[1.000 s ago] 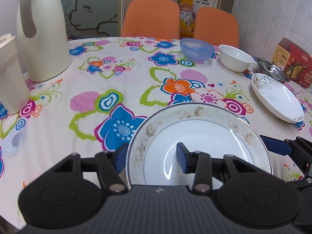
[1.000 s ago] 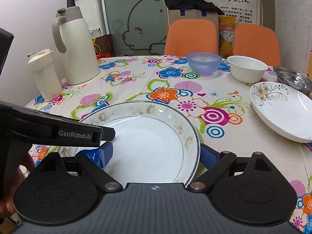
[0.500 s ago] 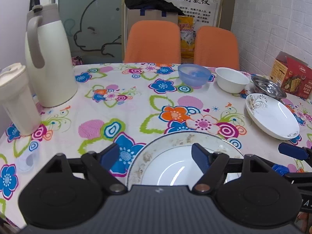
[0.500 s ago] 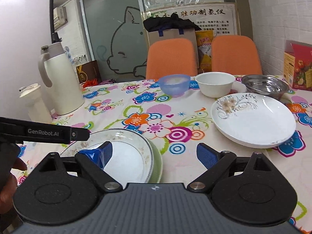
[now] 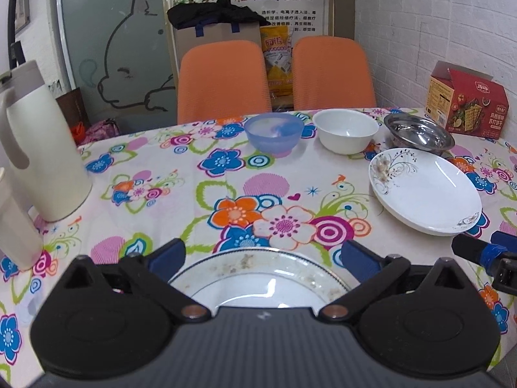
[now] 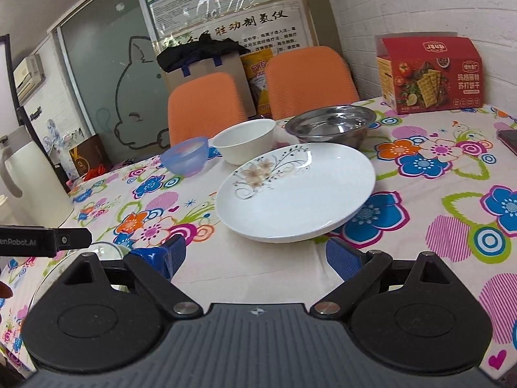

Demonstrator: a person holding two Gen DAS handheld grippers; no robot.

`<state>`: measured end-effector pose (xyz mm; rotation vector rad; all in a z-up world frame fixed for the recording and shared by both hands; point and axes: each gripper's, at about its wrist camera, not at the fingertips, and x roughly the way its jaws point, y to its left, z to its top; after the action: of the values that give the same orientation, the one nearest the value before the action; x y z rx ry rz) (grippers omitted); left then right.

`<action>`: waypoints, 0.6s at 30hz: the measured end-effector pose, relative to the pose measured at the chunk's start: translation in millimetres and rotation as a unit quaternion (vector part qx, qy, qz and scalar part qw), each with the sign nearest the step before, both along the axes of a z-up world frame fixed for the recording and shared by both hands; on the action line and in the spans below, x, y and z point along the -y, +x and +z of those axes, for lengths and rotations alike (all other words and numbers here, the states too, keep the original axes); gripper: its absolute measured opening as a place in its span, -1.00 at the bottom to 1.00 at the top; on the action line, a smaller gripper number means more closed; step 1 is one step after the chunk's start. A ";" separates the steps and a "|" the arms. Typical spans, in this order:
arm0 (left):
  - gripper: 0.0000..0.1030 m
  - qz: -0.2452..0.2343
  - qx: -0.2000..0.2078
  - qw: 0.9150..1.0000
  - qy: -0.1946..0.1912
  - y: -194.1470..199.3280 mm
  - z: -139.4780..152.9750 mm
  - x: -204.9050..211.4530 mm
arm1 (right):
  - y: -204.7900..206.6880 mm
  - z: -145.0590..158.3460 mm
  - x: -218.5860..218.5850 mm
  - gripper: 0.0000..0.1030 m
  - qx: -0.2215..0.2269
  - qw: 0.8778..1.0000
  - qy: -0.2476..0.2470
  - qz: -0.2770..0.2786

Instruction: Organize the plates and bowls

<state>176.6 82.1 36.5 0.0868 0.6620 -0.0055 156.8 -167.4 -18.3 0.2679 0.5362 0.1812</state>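
Flower-print tabletop [image 5: 155, 168], white brick wall behind. My left hand-held gripper [image 5: 261, 257] jaws apart, empty, above grey-rimmed speckled white plate [image 5: 258, 278]. My right hand-held gripper [image 6: 255, 255] also spread, empty, facing white floral-decal deep plate [image 6: 297, 194], which sits near blue translucent bowl [image 6: 184, 156], white ceramic bowl [image 6: 244, 140] and steel bowl [image 6: 329, 124]. I judge next step: grab floral plate. Approach low, one finger under near rim, clamp firmly; glazed rim likely slippery.
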 end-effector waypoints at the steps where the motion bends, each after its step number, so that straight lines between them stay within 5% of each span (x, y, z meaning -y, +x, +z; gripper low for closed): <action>1: 0.99 -0.005 0.002 1.000 0.009 2.2 0.9 5.3 | 3.2 0.0 6.7 0.57 -0.001 1.000 0.005 -0.006; 18: 0.99 -0.047 -0.007 0.996 0.078 48.7 2.2 79.4 | 44.4 3.5 94.3 0.57 0.011 0.998 0.019 -0.062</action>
<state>225.4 2.8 38.8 0.2683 0.6719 -0.0444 201.2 -261.7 -14.7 0.3342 0.4934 0.0745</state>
